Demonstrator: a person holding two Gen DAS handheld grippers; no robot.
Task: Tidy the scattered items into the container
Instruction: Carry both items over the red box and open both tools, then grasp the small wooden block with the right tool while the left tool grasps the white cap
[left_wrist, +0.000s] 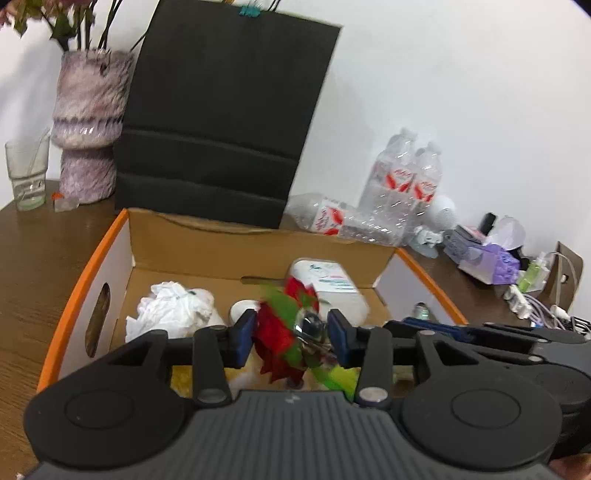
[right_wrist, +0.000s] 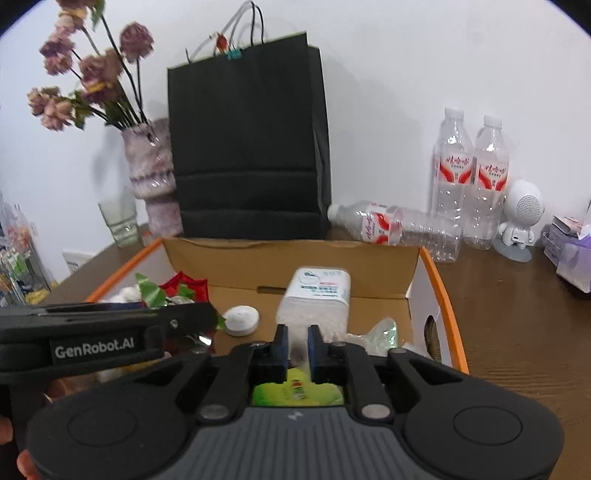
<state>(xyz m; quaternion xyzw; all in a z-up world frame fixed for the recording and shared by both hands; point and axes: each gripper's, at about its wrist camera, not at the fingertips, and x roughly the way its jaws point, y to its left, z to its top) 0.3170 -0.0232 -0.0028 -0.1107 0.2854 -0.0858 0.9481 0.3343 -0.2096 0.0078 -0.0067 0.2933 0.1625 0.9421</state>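
An open cardboard box (left_wrist: 258, 240) with an orange rim stands on the wooden table; it also shows in the right wrist view (right_wrist: 288, 254). My left gripper (left_wrist: 291, 332) is shut on a red and green crinkly ornament (left_wrist: 280, 332) with a shiny silver part, held over the box; the ornament also shows in the right wrist view (right_wrist: 173, 288). My right gripper (right_wrist: 297, 347) hovers over the box, its jaws a narrow gap apart with nothing between them. In the box lie a white wipes pack (right_wrist: 317, 295), a white round disc (right_wrist: 242, 319), crumpled white paper (left_wrist: 170, 310) and a green packet (right_wrist: 295, 393).
A black paper bag (right_wrist: 247, 147) stands behind the box. A vase of dried flowers (right_wrist: 151, 173) and a glass (right_wrist: 120, 221) are at left. Three clear bottles (right_wrist: 469, 181) and a white robot speaker (right_wrist: 521, 218) are at right. Purple boxes and cables (left_wrist: 517, 280) lie far right.
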